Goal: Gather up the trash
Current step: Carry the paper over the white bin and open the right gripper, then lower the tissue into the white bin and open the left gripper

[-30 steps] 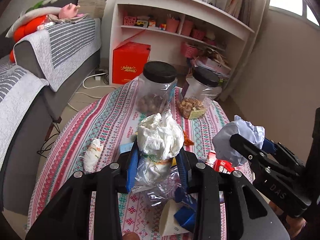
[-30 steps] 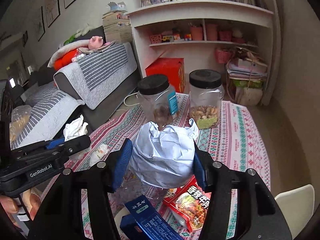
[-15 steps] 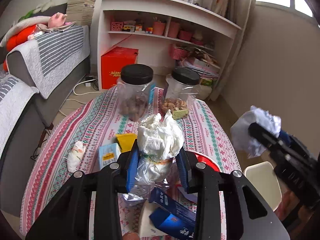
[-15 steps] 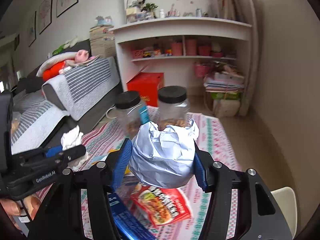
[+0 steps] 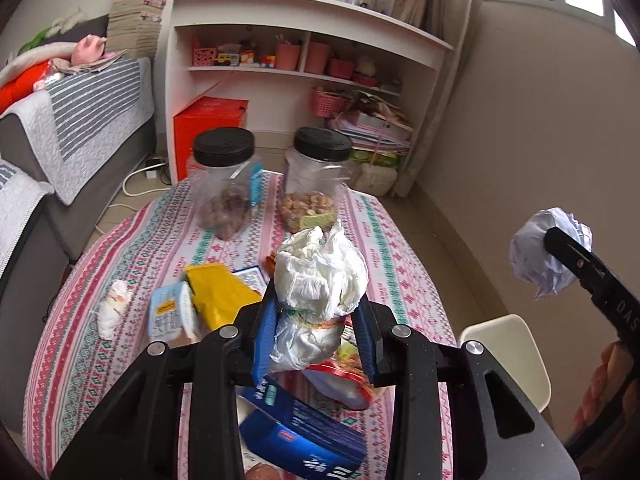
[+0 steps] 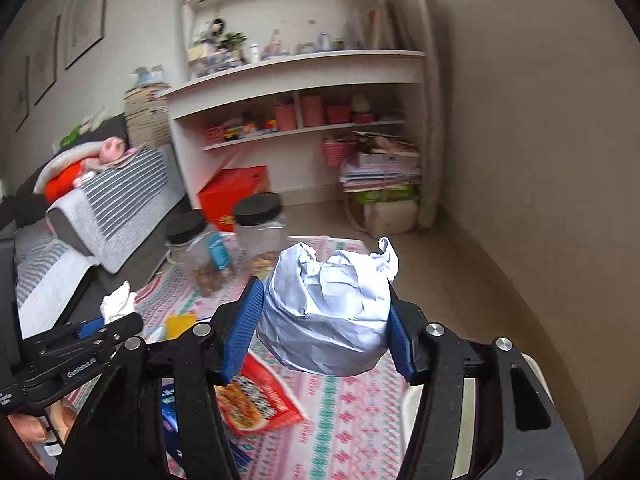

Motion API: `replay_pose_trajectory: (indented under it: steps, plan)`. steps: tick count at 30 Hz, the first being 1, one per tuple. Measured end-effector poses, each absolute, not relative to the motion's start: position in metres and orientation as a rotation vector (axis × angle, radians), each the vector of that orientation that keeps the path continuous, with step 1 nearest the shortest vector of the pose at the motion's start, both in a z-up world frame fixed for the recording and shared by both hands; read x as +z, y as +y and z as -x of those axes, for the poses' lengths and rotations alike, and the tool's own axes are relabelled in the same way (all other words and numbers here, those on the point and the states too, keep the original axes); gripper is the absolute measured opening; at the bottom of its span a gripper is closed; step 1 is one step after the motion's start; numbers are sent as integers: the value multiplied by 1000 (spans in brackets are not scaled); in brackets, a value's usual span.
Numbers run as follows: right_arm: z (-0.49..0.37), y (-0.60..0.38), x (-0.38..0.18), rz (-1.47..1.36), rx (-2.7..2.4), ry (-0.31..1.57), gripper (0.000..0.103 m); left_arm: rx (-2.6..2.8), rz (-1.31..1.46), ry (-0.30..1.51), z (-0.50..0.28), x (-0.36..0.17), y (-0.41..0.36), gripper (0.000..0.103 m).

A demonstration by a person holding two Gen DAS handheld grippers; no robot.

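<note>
My left gripper (image 5: 316,336) is shut on a white crumpled plastic wad (image 5: 320,280), held above the table with the patterned cloth (image 5: 132,248). In the right wrist view my right gripper (image 6: 326,326) is shut on a pale crumpled paper ball (image 6: 326,312), lifted over the table's right edge. That paper ball (image 5: 548,256) also shows at the right of the left wrist view, off the table side. On the cloth lie a red snack packet (image 6: 256,400), a blue box (image 5: 308,436), a yellow wrapper (image 5: 218,292), a small carton (image 5: 170,316) and a white tissue wad (image 5: 114,308).
Two clear jars with black lids (image 5: 224,188) (image 5: 318,184) stand at the table's far side. A cream chair seat (image 5: 512,356) sits right of the table. A grey sofa (image 5: 72,136) is at the left, white shelves (image 5: 304,56) and a red box (image 5: 208,128) behind.
Both grippers have drawn back from the table with their loads still held. The right one swung rightward and rose, so the paper ball now hangs past the table's edge.
</note>
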State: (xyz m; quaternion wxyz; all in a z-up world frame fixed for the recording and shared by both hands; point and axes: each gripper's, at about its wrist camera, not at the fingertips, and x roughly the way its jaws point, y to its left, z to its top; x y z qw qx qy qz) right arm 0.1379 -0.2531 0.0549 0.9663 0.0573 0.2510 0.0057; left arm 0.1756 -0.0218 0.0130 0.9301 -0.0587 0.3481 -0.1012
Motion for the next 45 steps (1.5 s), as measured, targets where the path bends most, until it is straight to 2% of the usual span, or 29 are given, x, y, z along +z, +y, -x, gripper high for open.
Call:
replay_pose_trajectory:
  steps: [18,19,22,23,42,43,45]
  plan:
    - [-101,-369,18,-295,-257,681,57,-365,11,739,-154,4,-124,35]
    - [-98,-378,16,-309,-282,683,59,-375,11,747,-154,2,-131,35]
    - [-91,-397,15,-347,-323,667,78,-413,-3,762,-153,-1,-157,35]
    - [-87,-401,16,-355,-332,658,79,-428,-13,764,-152,-2,-166,35]
    - [-33,-481,28,-480,-535,513,90,-622,-125,839,-135,-24,-307,36]
    - [-32,-484,29,-483,-541,510,91,-633,-128,844,-133,-24,-313,37]
    - [-30,-487,30,-493,-552,501,93,-649,-139,849,-131,-24,-322,48]
